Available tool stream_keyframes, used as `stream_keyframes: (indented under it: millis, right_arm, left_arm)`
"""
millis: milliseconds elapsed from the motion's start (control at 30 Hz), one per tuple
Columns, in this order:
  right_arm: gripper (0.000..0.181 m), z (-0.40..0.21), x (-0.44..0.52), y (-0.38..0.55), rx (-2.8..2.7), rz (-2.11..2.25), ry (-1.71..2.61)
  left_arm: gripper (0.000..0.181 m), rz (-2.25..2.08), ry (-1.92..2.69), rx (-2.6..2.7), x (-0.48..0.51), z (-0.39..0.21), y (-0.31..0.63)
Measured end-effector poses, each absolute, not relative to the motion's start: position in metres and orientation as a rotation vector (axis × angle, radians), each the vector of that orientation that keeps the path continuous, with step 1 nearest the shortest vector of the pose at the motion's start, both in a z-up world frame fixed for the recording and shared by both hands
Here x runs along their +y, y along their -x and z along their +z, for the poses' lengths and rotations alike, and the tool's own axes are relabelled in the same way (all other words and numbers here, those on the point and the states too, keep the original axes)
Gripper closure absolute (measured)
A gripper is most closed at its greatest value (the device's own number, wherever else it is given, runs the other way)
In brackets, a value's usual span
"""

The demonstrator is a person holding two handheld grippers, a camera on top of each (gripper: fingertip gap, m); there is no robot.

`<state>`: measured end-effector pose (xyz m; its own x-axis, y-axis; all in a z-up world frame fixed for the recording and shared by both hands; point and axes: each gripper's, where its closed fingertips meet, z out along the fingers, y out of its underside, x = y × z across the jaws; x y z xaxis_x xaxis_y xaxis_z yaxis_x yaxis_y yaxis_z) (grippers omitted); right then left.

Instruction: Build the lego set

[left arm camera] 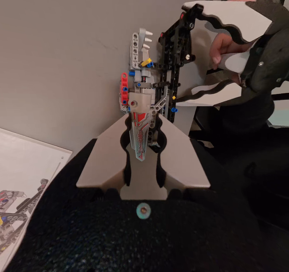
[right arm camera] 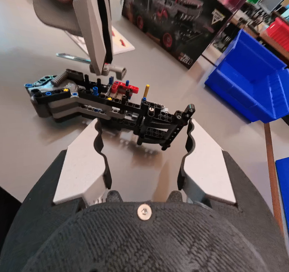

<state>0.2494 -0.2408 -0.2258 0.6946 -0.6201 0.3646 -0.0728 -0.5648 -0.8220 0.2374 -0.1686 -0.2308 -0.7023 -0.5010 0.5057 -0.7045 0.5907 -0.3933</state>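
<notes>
The part-built lego model (right arm camera: 93,102) lies flat on the grey table (right arm camera: 156,170), with black beams, grey panels, a red beam, and blue and yellow pins. My left gripper (left arm camera: 143,119) is shut on a grey panel piece with a red sticker (left arm camera: 140,128). It holds the piece just above the model's (left arm camera: 140,77) middle, and in the right wrist view it comes down from above (right arm camera: 101,67). My right gripper (right arm camera: 143,120) is open, with its fingers either side of the model's black frame end (right arm camera: 158,128). In the left wrist view it is at the upper right (left arm camera: 190,48).
An instruction booklet (left arm camera: 23,170) lies on the table to the left, and it also shows in the right wrist view (right arm camera: 123,44). The set's dark box (right arm camera: 172,22) stands behind the model. A blue bin (right arm camera: 250,84) sits at the right near the table's edge.
</notes>
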Motion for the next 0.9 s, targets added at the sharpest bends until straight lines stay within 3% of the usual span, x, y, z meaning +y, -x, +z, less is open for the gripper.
stream_keyframes:
  millis: [33,133,367,467,567,667,733,833,900]
  right_arm:
    - [0.071,-0.225,-0.238,-0.249,0.526,-0.852,2.032]
    - [0.059,-0.23,-0.232,-0.247,0.472,-0.953,1.99]
    - [0.06,-0.233,-0.244,-0.25,0.518,-0.96,2.026]
    - [0.067,-0.228,-0.25,-0.241,0.444,-0.974,2.075]
    - [0.093,-0.209,-0.221,-0.227,0.187,-1.047,1.937]
    - [0.087,-0.231,-0.206,-0.229,0.048,-1.143,2.069]
    - [0.1,-0.239,-0.192,-0.226,-0.035,-1.156,2.089]
    - [0.098,-0.239,-0.18,-0.228,-0.083,-1.198,2.069]
    - [0.109,-0.239,-0.176,-0.231,-0.098,-1.251,2.062]
  left_arm:
    - [0.153,0.821,-0.983,-2.484,-0.168,-0.232,-0.235]
    - [0.153,0.796,-1.025,-2.507,-0.166,-0.237,-0.233]
    - [0.153,0.836,-1.112,-2.553,-0.164,-0.231,-0.233]
    - [0.153,0.818,-1.142,-2.54,-0.165,-0.232,-0.229]
    - [0.153,0.813,-1.195,-2.516,-0.163,-0.233,-0.227]
    - [0.153,0.839,-1.242,-2.473,-0.162,-0.23,-0.227]
    - [0.153,0.82,-1.258,-2.465,-0.16,-0.234,-0.226]
    - [0.153,0.801,-1.272,-2.453,-0.156,-0.237,-0.229]
    - [0.152,0.814,-1.271,-2.451,-0.154,-0.236,-0.233]
